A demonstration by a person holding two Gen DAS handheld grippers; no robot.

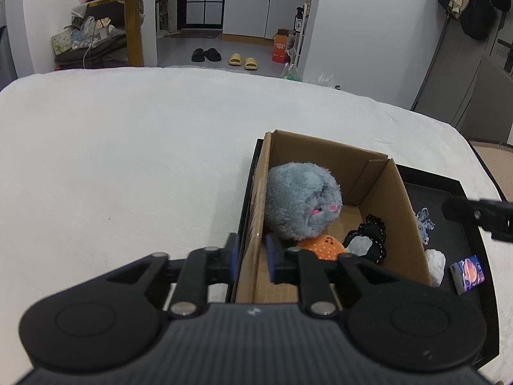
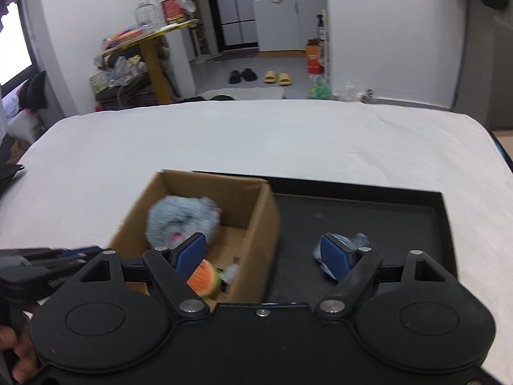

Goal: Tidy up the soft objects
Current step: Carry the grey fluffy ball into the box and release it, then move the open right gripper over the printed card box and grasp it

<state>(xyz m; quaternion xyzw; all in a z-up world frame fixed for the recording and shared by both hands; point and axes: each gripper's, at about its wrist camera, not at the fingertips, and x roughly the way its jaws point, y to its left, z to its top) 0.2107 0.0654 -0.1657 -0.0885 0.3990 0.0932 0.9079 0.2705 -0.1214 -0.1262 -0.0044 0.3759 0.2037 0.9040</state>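
A cardboard box [image 1: 397,211] stands in a black tray [image 1: 461,234] on the white table. It holds a grey fluffy plush [image 1: 301,202], an orange plush [image 1: 320,246] and a black-and-grey soft piece [image 1: 368,240]. My left gripper [image 1: 251,258] is shut on the box's left wall. In the right wrist view the box [image 2: 256,221] and grey plush [image 2: 182,218] show again. My right gripper [image 2: 263,255] is open above the tray [image 2: 368,221], its right finger over a light blue soft toy [image 2: 352,242].
On the tray beside the box lie a light blue toy [image 1: 424,223], a white soft object [image 1: 436,261] and a small printed packet [image 1: 469,269]. The right gripper's tip [image 1: 481,213] shows at the right edge. White table cloth [image 1: 128,160] spreads left and beyond.
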